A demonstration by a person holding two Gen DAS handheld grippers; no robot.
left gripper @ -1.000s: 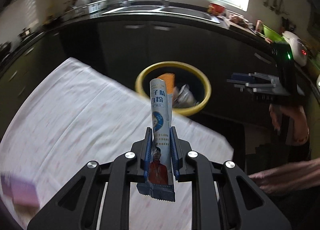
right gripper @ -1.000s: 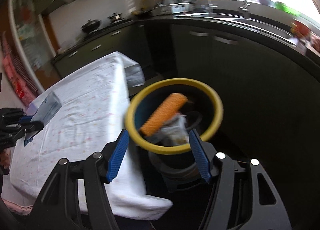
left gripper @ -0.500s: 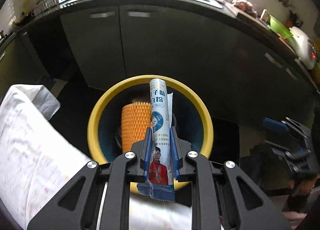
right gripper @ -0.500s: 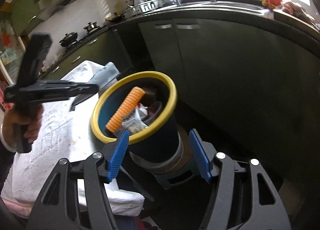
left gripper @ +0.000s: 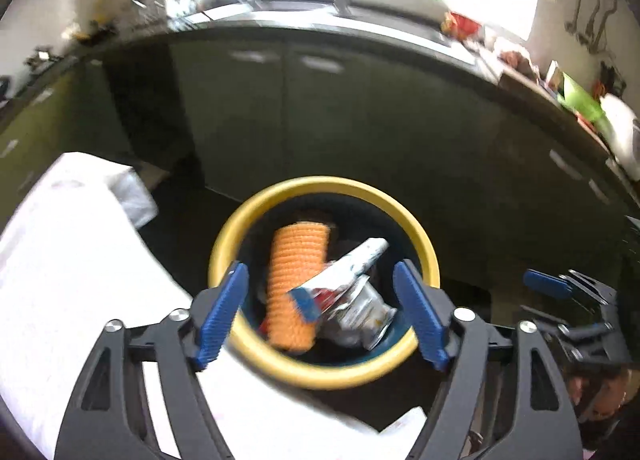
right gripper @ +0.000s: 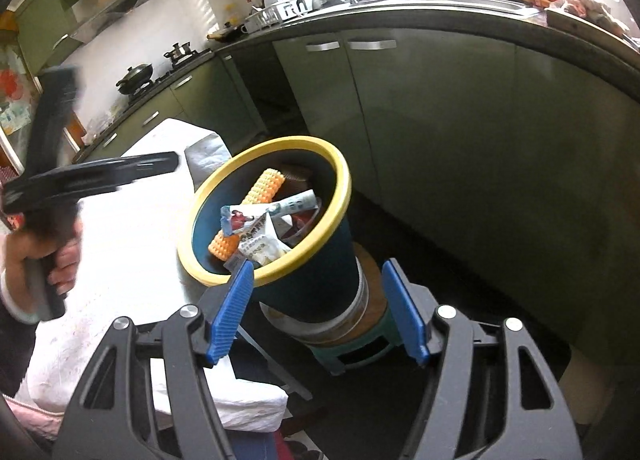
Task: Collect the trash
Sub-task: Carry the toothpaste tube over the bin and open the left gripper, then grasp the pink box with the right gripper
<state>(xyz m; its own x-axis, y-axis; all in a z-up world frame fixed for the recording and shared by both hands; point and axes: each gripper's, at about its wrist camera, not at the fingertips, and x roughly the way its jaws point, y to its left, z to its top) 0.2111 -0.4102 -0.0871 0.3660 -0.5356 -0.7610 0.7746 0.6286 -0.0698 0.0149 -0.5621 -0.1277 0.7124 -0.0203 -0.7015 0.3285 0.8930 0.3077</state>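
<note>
In the left wrist view my left gripper hovers over the blue bin with the yellow rim. Its jaws are opening and nothing is between the blue pads. The long white-and-blue sachet lies loose in the bin, across an orange bumpy roller and a silver wrapper. My right gripper is open and empty, low beside the bin, where the sachet also shows. The left gripper appears there blurred, above the table edge.
A table under a white cloth touches the bin's left side. The bin stands on a small green stool on a dark floor. Green kitchen cabinets and a cluttered counter run behind. The right gripper is at the left view's right edge.
My left gripper carried the sachet from over the table to above the bin, then opened, and the sachet dropped in. My right gripper sank a little beside the bin.
</note>
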